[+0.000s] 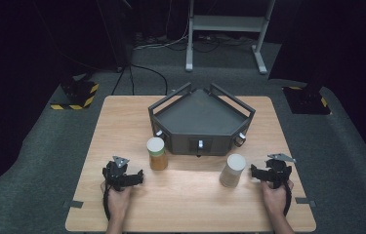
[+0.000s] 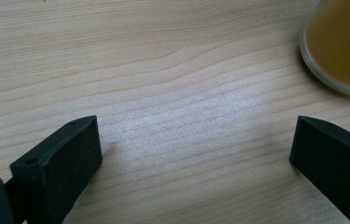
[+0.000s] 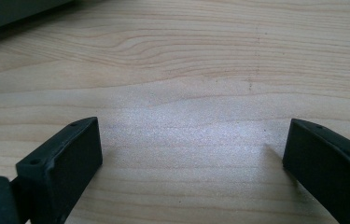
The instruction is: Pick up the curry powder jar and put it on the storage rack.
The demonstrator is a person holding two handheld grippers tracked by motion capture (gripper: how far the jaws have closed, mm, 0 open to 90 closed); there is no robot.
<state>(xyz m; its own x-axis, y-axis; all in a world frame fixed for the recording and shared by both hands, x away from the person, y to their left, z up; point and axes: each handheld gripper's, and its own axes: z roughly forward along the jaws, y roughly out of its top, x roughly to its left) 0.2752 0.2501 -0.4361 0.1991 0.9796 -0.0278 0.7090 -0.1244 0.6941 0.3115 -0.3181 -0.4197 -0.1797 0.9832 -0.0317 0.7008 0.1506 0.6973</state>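
Resting low over the table (image 1: pixel 190 204), my left gripper (image 1: pixel 134 178) and right gripper (image 1: pixel 254 172) both stand spread wide, grasping nothing. The amber jar (image 1: pixel 157 153) stands ahead-right of my left jaws; the pale jar (image 1: pixel 233 170) stands just left of my right ones.

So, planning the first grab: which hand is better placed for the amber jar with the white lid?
Left. The left gripper, open, sits nearest the white-lidded amber jar; the right gripper is beside the pale cylindrical container.

table (image 1: pixel 190 204): pale wood, matt, fine grain | amber jar (image 1: pixel 157 155): clear glossy wall, white lid | tray (image 1: pixel 200 117): dark grey, matt | left gripper (image 2: pixel 196 154) pads: black, matt
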